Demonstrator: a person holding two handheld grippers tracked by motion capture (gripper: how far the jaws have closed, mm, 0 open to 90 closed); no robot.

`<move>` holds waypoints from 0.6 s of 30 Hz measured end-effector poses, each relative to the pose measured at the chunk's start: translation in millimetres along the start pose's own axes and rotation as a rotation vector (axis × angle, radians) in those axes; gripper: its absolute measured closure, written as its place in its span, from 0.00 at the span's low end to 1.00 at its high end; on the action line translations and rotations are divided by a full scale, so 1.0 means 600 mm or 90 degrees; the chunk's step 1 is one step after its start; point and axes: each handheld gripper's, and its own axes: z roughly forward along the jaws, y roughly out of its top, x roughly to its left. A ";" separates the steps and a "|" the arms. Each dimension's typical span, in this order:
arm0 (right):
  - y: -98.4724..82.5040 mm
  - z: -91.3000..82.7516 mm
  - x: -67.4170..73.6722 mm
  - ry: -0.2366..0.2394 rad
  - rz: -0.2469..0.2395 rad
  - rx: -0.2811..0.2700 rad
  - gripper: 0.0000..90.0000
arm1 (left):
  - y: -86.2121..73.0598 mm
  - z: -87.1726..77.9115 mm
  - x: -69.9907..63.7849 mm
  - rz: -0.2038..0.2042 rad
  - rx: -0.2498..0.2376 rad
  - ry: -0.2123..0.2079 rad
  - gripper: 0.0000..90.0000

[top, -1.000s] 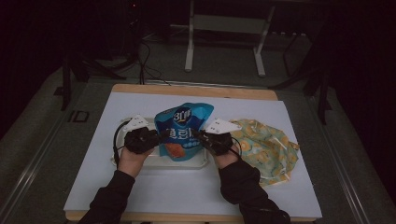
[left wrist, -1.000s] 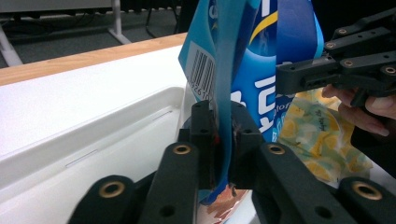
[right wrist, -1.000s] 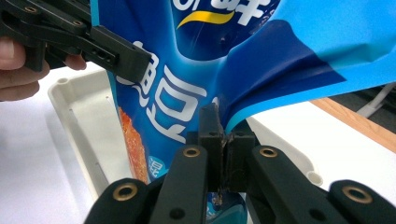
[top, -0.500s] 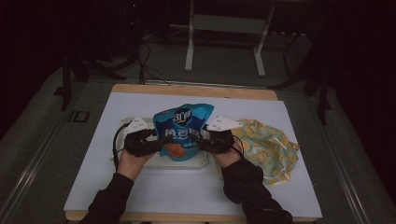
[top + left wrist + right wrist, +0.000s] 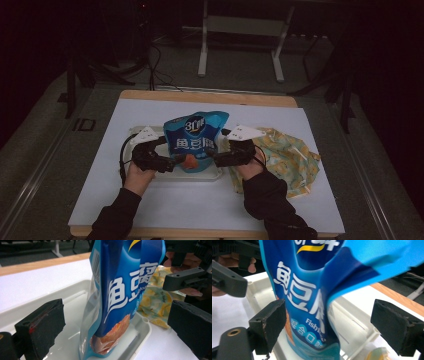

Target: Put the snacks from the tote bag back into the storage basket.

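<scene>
A blue snack bag [image 5: 195, 140] stands upright in a shallow white tray [image 5: 200, 175]. My left gripper [image 5: 172, 162] is at the bag's lower left and my right gripper [image 5: 210, 156] at its lower right. Both have just been opening. In the left gripper view the bag [image 5: 117, 302] stands between the wide-apart jaws of the left gripper [image 5: 115, 332], and neither pad touches it. In the right gripper view the bag [image 5: 307, 305] stands inside the right gripper [image 5: 333, 327], close beside the left pad and well away from the right one.
A crumpled yellow patterned cloth [image 5: 290, 160] lies on the white table cover to the right of the tray, under my right forearm. The table's wooden far edge [image 5: 210, 96] runs behind the bag. Dark floor, cables and stand legs lie beyond.
Both grippers' jaws have spread from shut on the bag's lower sides to wide open. The bag stays upright in the tray. Neither hand has shifted noticeably.
</scene>
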 end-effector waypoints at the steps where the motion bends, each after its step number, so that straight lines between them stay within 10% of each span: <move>1: 0.000 -0.003 -0.001 0.001 0.001 -0.002 0.15 | 0.000 -0.001 0.000 0.000 0.000 -0.003 0.00; 18: -0.028 -0.048 -0.021 0.007 -0.005 0.012 0.16 | -0.034 -0.008 -0.011 -0.008 -0.004 0.010 0.00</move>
